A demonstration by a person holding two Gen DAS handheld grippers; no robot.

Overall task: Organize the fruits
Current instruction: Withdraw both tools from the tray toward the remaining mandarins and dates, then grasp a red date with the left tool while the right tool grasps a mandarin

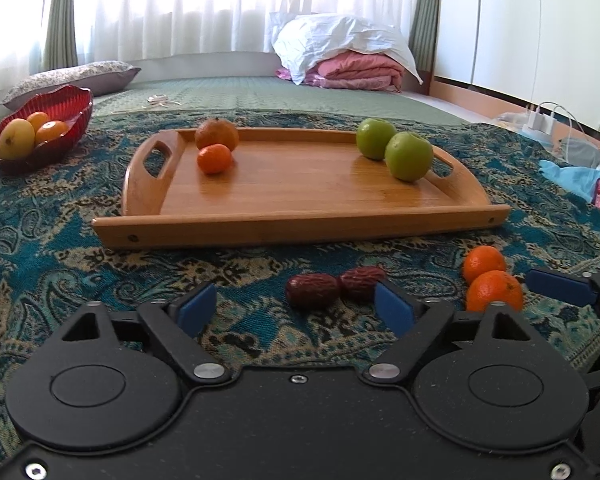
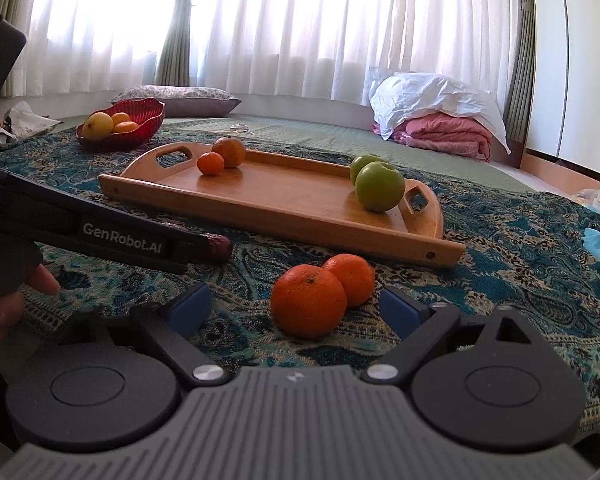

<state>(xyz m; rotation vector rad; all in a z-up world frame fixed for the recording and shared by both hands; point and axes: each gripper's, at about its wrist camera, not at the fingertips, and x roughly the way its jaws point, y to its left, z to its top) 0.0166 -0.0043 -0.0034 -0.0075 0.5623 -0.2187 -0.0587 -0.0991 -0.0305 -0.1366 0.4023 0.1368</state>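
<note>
A wooden tray (image 1: pixel 300 196) (image 2: pixel 300 208) lies on the patterned cloth. On it are two oranges (image 1: pixel 215 158) (image 2: pixel 211 163) at the left and two green apples (image 1: pixel 408 156) (image 2: pixel 379 186) at the right. Two red dates (image 1: pixel 312 290) lie on the cloth just ahead of my open left gripper (image 1: pixel 296 310); one date end (image 2: pixel 218 246) shows behind that gripper in the right wrist view. Two oranges (image 2: pixel 308 300) (image 1: pixel 494 290) lie on the cloth between the fingers of my open right gripper (image 2: pixel 296 308), untouched.
A red bowl (image 1: pixel 66 136) (image 2: pixel 140 128) with a mango and oranges stands at the far left. Pillows and a folded pink blanket (image 1: pixel 356 70) lie at the back. A blue cloth and chargers (image 1: pixel 572 168) sit at the right.
</note>
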